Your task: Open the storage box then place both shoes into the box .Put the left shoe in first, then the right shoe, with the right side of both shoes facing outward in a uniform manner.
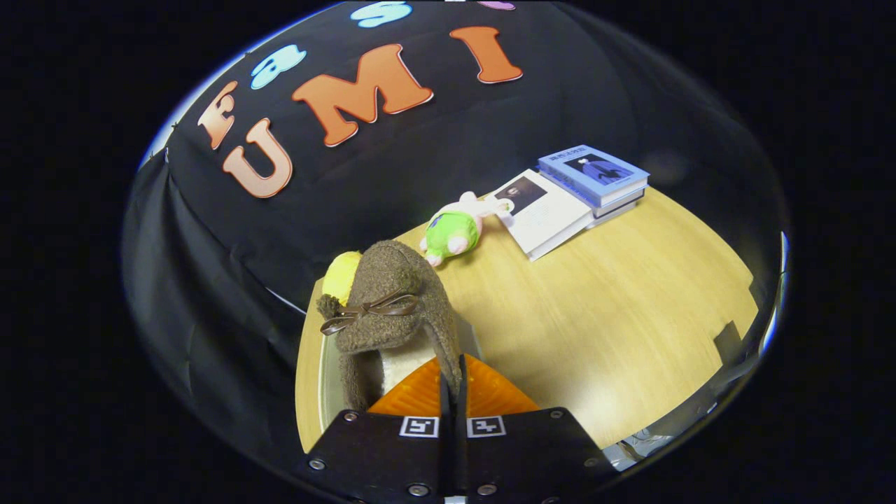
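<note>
A brown fuzzy shoe (392,301) with a small brown bow hangs just ahead of my gripper (453,381), toe pointing away from me. The two orange fingers (413,400) are pressed together on the shoe's rim beside its pale lining. Under the shoe runs the pale rim of the storage box (326,378), by the table's left edge. I cannot make out the inside of the box or a second shoe.
A green and pink plush toy (455,231) lies on the wooden table (616,315) beyond the shoe. Further back rest a white book (542,210) and a stack of blue books (595,175). A yellow object (341,274) peeks out behind the shoe.
</note>
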`<state>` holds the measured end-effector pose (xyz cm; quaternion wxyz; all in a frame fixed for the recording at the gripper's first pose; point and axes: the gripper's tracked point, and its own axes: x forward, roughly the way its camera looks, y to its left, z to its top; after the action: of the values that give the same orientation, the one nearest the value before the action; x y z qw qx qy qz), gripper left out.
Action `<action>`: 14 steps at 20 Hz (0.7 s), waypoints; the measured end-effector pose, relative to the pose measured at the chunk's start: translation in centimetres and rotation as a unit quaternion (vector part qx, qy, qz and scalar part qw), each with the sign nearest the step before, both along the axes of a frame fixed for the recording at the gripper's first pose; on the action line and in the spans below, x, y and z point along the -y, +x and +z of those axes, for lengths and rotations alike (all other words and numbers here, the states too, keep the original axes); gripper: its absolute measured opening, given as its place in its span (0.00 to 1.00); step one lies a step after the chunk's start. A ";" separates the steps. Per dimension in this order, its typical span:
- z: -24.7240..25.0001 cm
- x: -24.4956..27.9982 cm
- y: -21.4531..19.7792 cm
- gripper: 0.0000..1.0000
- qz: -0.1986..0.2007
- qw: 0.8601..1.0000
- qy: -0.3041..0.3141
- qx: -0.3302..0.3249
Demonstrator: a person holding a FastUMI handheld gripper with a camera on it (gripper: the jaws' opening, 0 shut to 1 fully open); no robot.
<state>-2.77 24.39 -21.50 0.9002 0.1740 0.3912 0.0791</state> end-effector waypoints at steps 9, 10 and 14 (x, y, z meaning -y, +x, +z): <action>-4.8 -3.1 -0.8 0.01 0.006 0.997 -0.065 -0.038; -5.1 -3.1 -1.0 0.02 0.003 0.996 -0.071 -0.045; -3.9 -4.4 -0.6 0.22 0.016 0.997 -0.062 -0.034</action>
<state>-3.40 28.83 -25.37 0.8939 0.1144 0.4287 0.0632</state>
